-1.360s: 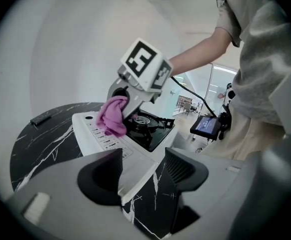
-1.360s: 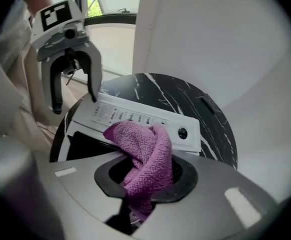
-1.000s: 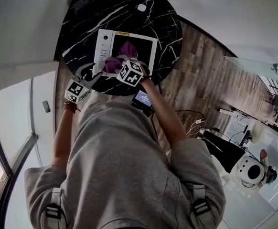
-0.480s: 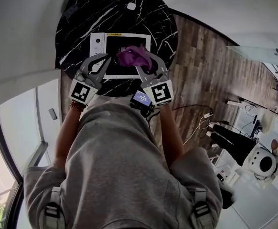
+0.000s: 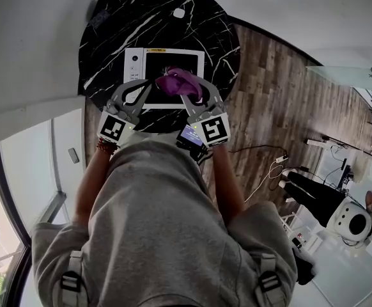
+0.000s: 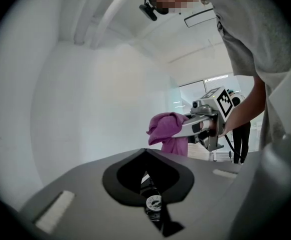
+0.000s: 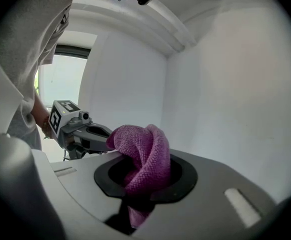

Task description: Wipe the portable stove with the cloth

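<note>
stove point(image 5: 133, 66) sits by the near edge of round table point(image 5: 109, 31), more room far side. cloth point(image 5: 178, 82) clenched in my right tongs point(image 5: 189, 98) above it; left tongs point(image 5: 147, 85) closed, empty.

This looks like a test room in an office or lab. It has plain white walls point(image 5: 26, 56), a wood floor point(image 5: 269, 94), big glass panes point(image 5: 16, 190), loose wires point(image 5: 266, 171) on the floor, a round white machine point(image 5: 352, 224) and a round black stone counter point(image 5: 109, 37).

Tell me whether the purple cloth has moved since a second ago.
Yes. The cloth has left the middle of the stove for its near edge, bunched in the shut right gripper.
</note>
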Tool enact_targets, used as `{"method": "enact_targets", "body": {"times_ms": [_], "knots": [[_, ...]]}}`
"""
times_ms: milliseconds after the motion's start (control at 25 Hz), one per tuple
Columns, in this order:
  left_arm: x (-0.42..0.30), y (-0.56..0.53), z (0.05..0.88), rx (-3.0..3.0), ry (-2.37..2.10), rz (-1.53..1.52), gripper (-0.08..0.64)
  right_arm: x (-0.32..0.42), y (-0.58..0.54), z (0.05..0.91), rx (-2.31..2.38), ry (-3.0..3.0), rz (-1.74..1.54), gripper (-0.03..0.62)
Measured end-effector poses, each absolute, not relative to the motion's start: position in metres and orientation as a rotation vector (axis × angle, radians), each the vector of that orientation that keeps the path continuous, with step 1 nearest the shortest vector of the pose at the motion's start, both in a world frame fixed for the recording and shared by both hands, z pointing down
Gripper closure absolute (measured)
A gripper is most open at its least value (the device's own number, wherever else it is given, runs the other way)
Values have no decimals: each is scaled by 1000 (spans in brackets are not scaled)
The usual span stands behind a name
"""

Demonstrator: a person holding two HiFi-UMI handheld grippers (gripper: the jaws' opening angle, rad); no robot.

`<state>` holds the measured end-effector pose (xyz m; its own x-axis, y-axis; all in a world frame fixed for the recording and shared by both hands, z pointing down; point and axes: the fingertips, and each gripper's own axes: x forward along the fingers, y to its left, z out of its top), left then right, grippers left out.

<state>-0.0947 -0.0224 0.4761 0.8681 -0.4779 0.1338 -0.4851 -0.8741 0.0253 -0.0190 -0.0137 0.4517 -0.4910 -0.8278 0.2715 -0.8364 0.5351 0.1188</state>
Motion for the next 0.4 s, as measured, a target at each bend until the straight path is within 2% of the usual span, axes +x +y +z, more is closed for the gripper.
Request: {"method": "enact_targets", "body": {"times_ms": [400], "knots": [[-103, -25, 482, 2975, -795, 211, 561, -28, -13, 453, 1357, -2474, 82, 499]]}}
